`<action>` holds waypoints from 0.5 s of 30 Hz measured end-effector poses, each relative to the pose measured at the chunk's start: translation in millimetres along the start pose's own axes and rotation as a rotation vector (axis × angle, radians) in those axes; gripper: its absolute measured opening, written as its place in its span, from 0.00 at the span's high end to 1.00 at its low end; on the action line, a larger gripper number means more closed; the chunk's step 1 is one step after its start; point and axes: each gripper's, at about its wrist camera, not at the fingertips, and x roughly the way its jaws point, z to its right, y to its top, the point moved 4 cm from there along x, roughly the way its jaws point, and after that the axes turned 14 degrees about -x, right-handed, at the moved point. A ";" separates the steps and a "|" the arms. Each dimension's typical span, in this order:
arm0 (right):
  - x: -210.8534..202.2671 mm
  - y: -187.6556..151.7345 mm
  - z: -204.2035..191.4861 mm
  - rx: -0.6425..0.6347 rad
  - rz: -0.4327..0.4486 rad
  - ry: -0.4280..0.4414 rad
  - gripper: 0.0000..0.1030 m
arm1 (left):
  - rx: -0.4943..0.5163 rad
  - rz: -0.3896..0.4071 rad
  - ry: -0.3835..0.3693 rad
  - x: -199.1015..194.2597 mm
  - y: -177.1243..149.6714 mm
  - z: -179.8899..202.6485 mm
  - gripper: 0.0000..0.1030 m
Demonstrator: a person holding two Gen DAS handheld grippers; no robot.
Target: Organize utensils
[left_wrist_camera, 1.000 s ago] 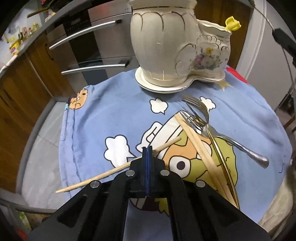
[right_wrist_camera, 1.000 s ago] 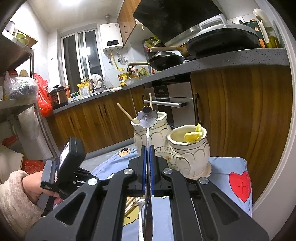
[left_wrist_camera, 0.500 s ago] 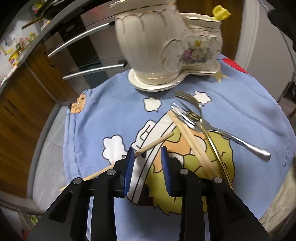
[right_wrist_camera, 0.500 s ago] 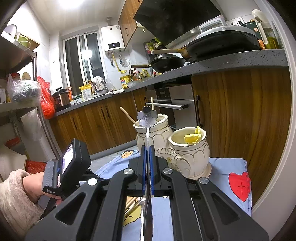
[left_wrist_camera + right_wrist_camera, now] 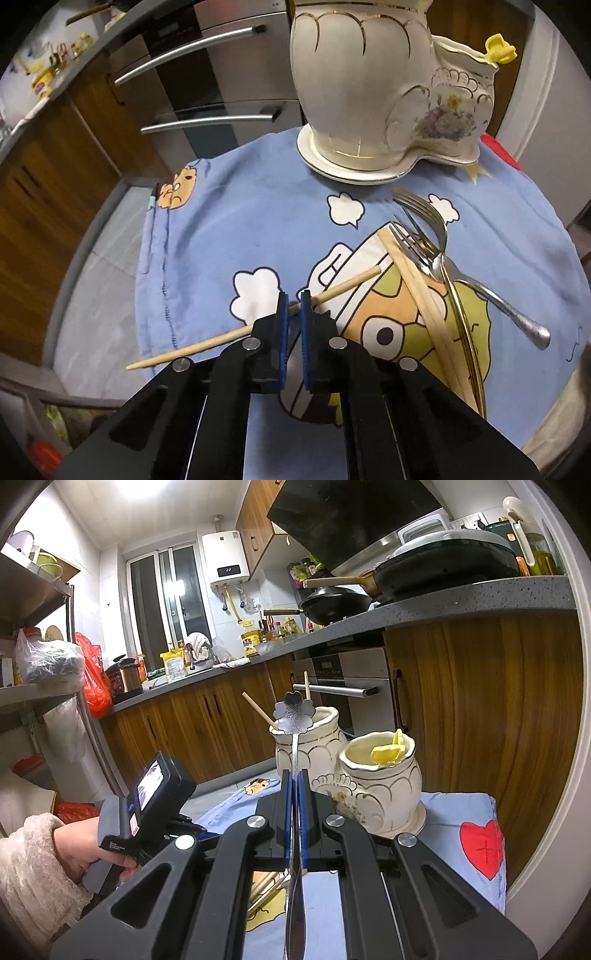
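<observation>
A single wooden chopstick lies across the blue cartoon cloth. My left gripper stands over its middle, jaws closing to a narrow gap. The chopstick runs under the tips and shows in that gap; I see no pad pressing on it. To the right lie two forks, a pair of chopsticks and a gold-coloured utensil. My right gripper is shut on a silver spoon with a flower-shaped end, held in front of the cream ceramic holder.
The holder's tall jar holds two chopsticks; its lower jar holds a yellow piece. Wooden cabinets and an oven with bar handles stand behind the small table. A hand in a fleece sleeve grips the left device.
The left jaws went from shut to open astride the single chopstick, then narrowed around it. The right gripper and its spoon have not moved.
</observation>
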 end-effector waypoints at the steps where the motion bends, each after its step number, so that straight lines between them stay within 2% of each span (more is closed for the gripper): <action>1: 0.6 -0.9 -0.2 0.000 -0.003 0.000 0.97 | 0.022 0.000 0.010 -0.5 -1.4 2.1 0.93; 4: 1.2 -4.0 -2.7 0.009 -0.015 0.006 0.97 | 0.084 -0.017 0.023 -2.1 -4.8 8.7 0.91; 6: 2.4 -6.6 -4.6 0.012 -0.025 0.010 0.97 | 0.119 -0.033 0.022 -2.2 -8.1 13.3 0.84; 7: 3.1 -7.0 -5.4 0.010 -0.028 0.010 0.97 | 0.139 -0.043 0.020 -0.8 -9.9 15.3 0.76; 9: 4.2 -7.1 -7.7 0.007 -0.035 0.012 0.97 | 0.160 -0.031 0.038 -1.6 -11.3 16.3 0.72; 13: 7.6 -8.7 -10.1 0.006 -0.045 0.013 0.97 | 0.153 -0.048 0.020 -5.1 -15.9 13.3 0.69; 15: 8.6 -8.8 -10.7 0.008 -0.047 0.015 0.97 | 0.138 -0.063 -0.005 -5.0 -18.0 10.6 0.77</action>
